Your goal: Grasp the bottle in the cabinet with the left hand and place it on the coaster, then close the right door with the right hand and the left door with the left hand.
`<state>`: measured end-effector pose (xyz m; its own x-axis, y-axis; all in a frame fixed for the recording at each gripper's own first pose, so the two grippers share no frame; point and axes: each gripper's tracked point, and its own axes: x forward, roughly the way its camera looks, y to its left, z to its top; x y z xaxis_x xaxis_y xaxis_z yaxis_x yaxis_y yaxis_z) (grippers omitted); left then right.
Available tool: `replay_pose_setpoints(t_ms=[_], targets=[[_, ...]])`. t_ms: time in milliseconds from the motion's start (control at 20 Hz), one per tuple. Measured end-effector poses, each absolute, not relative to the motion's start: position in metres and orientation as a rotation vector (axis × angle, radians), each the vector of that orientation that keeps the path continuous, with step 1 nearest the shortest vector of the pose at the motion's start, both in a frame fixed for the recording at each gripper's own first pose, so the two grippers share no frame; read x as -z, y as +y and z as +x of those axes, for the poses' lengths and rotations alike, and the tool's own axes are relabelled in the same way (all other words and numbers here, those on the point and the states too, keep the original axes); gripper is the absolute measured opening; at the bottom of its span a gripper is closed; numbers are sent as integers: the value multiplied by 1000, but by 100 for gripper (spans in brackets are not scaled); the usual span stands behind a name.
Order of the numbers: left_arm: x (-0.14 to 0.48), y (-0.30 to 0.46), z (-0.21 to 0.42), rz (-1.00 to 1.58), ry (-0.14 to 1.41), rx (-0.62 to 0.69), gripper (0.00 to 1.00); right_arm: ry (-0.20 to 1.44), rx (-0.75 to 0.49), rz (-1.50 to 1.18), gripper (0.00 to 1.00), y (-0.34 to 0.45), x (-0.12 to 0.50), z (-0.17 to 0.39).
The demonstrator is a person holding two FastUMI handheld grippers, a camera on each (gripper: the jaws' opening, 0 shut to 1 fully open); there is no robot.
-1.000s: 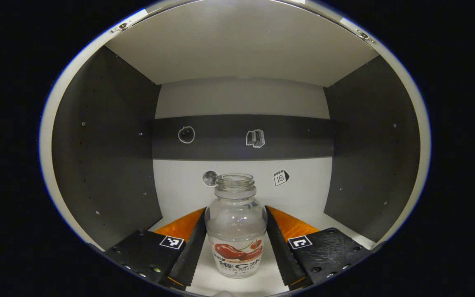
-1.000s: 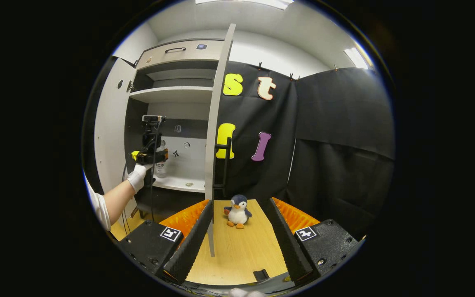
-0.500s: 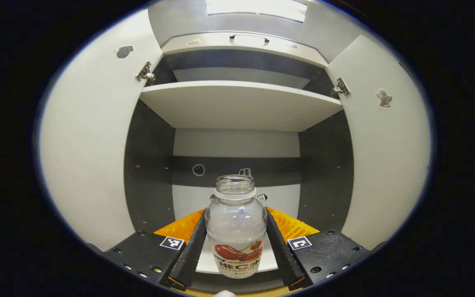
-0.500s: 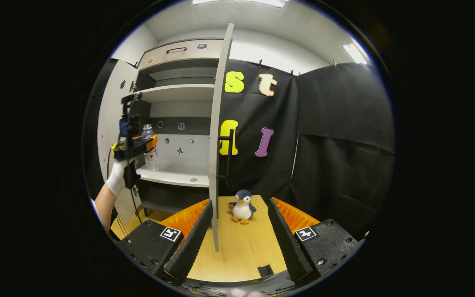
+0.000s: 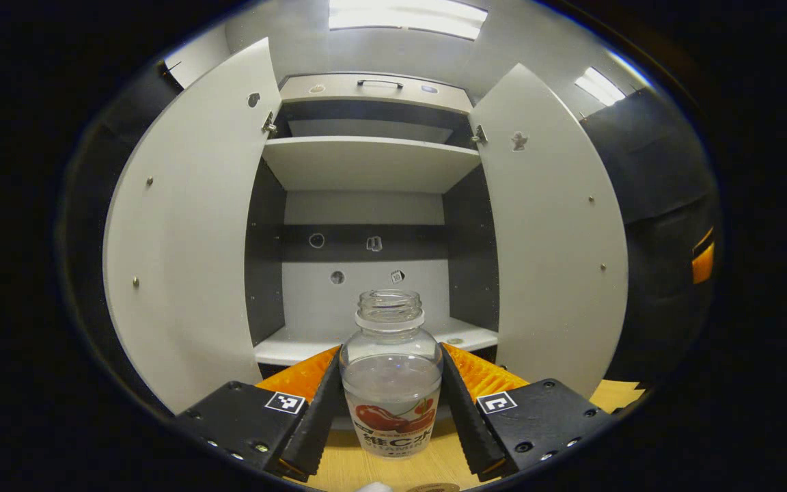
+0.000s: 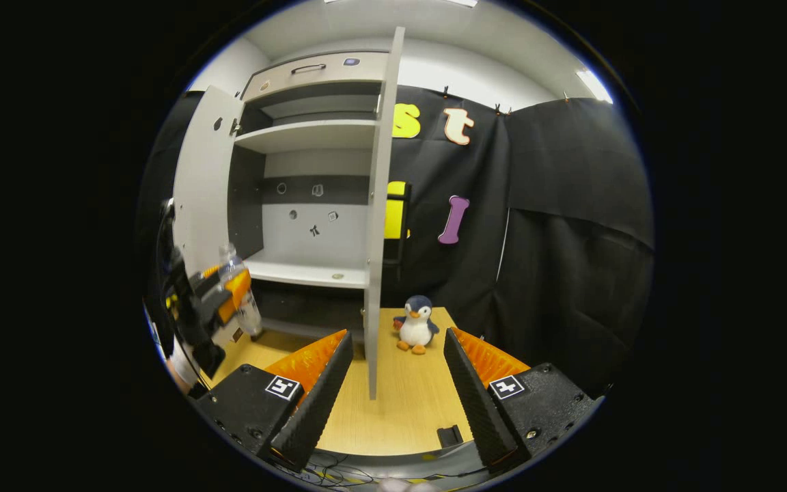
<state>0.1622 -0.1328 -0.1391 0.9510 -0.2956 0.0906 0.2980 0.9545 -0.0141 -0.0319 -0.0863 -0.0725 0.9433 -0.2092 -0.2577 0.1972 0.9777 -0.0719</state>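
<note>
Clear plastic, with no cap on it, the bottle [image 5: 391, 374] is clamped upright between both fingers of the left gripper [image 5: 389, 410], out in front of the cabinet and above the wooden table [image 6: 400, 403], well apart from the shelf [image 5: 298, 347] it belongs to. With the mouth open and what looks like some liquid inside, my worry is that any tilt on the way down could spill it. The fingers press on smooth, rounded sides, so a loose squeeze or a jolt could let it slide or twist.

Just left of the bottle, the left door [image 5: 188, 232] stands wide open. Swinging the hand sideways toward the coaster could knock the bottle or the arm against its edge. At the very bottom of the left gripper view a brown round edge [image 5: 434, 487] shows, possibly the coaster, though I cannot tell for sure; if the bottle lands half on its rim, it may tip over on release.

Farther right, the right door [image 6: 380, 225] hangs open edge-on in the right gripper view, close ahead of the right gripper [image 6: 393, 396], whose fingers are apart and hold nothing. A small stuffed penguin [image 6: 417, 324] sits on the table near that door's foot; I judge the door could graze it when it closes.
</note>
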Motion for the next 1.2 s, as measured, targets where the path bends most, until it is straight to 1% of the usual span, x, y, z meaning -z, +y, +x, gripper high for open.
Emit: replay_pose_setpoints(t_ms=[150, 300, 400, 700, 1050, 1200], targets=[[196, -147, 141, 6, -30, 347, 76, 299, 196, -60, 83, -81, 83, -39], [245, -163, 123, -19, 9, 383, 76, 316, 191, -34, 83, -78, 86, -48], [271, -172, 119, -52, 36, 407, 76, 328, 206, -47, 83, -82, 88, -54], [334, -175, 122, -80, 83, 406, 77, 391, 224, -75, 83, -86, 106, -60], [365, -183, 125, -86, 87, 434, 77, 391, 212, -109, 83, -80, 102, -59], [362, -187, 122, -73, 58, 456, 77, 394, 202, -110, 83, -78, 103, -57]])
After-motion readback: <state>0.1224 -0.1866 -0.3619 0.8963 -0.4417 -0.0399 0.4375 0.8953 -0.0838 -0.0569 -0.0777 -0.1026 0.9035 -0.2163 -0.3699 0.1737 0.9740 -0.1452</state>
